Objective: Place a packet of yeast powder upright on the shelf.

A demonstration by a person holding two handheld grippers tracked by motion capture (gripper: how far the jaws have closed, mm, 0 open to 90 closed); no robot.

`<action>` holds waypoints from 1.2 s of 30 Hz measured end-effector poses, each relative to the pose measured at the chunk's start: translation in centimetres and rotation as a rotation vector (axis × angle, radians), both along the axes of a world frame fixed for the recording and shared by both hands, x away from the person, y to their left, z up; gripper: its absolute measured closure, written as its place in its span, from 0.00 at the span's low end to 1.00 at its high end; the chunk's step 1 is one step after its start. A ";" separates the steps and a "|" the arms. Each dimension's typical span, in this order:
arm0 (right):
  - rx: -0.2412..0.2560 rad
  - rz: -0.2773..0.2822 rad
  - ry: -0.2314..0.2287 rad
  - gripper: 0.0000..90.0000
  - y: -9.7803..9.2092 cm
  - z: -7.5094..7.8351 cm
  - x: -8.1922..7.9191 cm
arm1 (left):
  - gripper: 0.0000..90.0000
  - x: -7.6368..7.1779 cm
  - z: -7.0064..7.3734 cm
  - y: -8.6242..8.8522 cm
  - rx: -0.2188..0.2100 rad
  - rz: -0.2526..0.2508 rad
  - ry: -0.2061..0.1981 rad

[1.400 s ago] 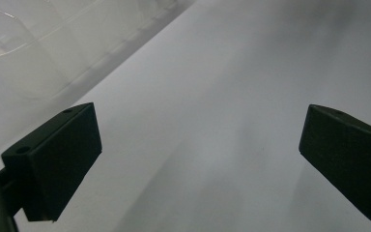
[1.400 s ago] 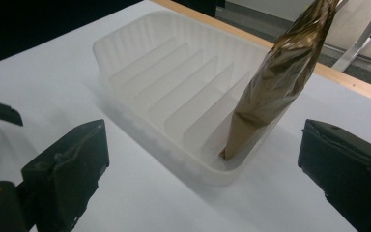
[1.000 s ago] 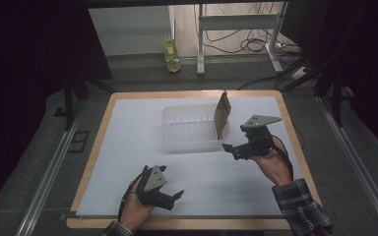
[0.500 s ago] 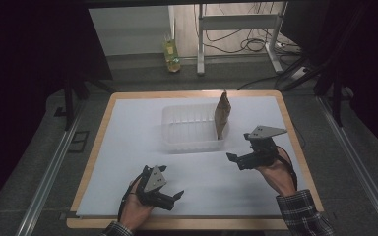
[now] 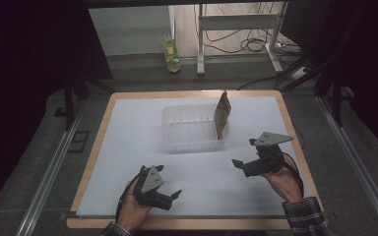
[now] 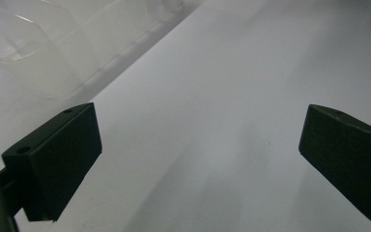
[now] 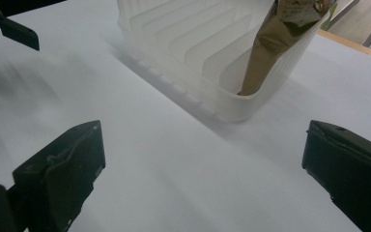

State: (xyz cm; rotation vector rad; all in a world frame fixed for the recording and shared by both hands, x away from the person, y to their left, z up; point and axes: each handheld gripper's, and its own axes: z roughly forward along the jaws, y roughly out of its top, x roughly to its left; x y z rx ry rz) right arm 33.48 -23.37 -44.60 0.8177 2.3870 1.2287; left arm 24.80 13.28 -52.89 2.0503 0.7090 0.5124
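Note:
A clear ribbed plastic bin (image 5: 189,132) sits mid-table on the white sheet. A brown pouch (image 5: 222,114) stands upright inside its right end. My right gripper (image 5: 244,152) hovers just right of and nearer than the bin, open and holding nothing. In the right gripper view the bin (image 7: 193,53) and the pouch (image 7: 273,46) lie ahead of my open gripper (image 7: 203,169). My left gripper (image 5: 168,181) rests near the front edge, open with nothing in it. In the left gripper view, the open gripper (image 6: 198,159) points over bare sheet, with the bin's corner (image 6: 38,48) at upper left.
The wooden table rim (image 5: 295,142) frames the white sheet. A yellow-green bottle (image 5: 172,50) stands on the floor beyond the far edge, near metal legs and cables (image 5: 246,44). The other hand's gripper (image 7: 9,26) appears at the right gripper view's top left.
My right gripper has drawn back from the bin toward the front edge and slightly right, still open. The left gripper has stayed put.

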 end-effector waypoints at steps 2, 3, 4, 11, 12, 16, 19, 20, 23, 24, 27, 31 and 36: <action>-0.006 0.003 -0.007 0.01 -0.2 0.0 -0.3 | 0.02 0.0 0.0 0.0 0.003 0.003 -0.002; -0.009 0.000 -0.009 0.01 -0.3 0.0 -0.5 | 0.02 0.0 0.0 0.0 0.006 0.003 -0.003; -0.009 0.002 -0.011 0.01 -0.5 -0.1 -0.7 | 0.02 0.0 0.0 0.1 0.002 0.004 -0.003; -0.014 -0.005 -0.013 0.00 -1.5 -0.4 -2.0 | 0.02 0.1 0.1 0.3 -0.005 0.017 -0.004; -0.009 -0.005 -0.011 0.00 -1.6 -0.4 -2.2 | 0.02 0.1 0.1 0.3 -0.007 0.016 -0.003; -0.007 -0.009 -0.013 0.00 -2.2 -0.6 -3.1 | 0.01 0.2 0.1 0.3 -0.016 0.013 0.008; -0.009 -0.016 -0.003 0.00 -2.7 -0.8 -3.6 | 0.01 0.2 0.1 0.4 -0.036 0.008 0.018; -0.006 -0.017 -0.002 0.00 -2.8 -0.8 -3.8 | 0.01 0.2 0.2 0.4 -0.039 0.008 0.020; 0.001 -0.019 0.003 0.00 -3.1 -1.0 -4.3 | 0.02 0.2 0.2 0.6 -0.051 0.009 0.026; -0.001 -0.021 0.000 0.00 -3.1 -1.1 -4.5 | 0.02 0.2 0.3 0.6 -0.056 0.010 0.029; 0.002 -0.028 0.001 0.00 -3.4 -1.3 -5.0 | 0.02 0.2 0.3 0.8 -0.071 0.009 0.043; 0.017 -0.031 0.005 0.00 -3.7 -1.5 -5.4 | 0.02 0.2 0.5 1.2 -0.083 0.011 0.057; 0.017 -0.035 0.003 0.00 -4.2 -1.9 -6.1 | 0.02 0.3 0.5 1.7 -0.097 0.016 0.066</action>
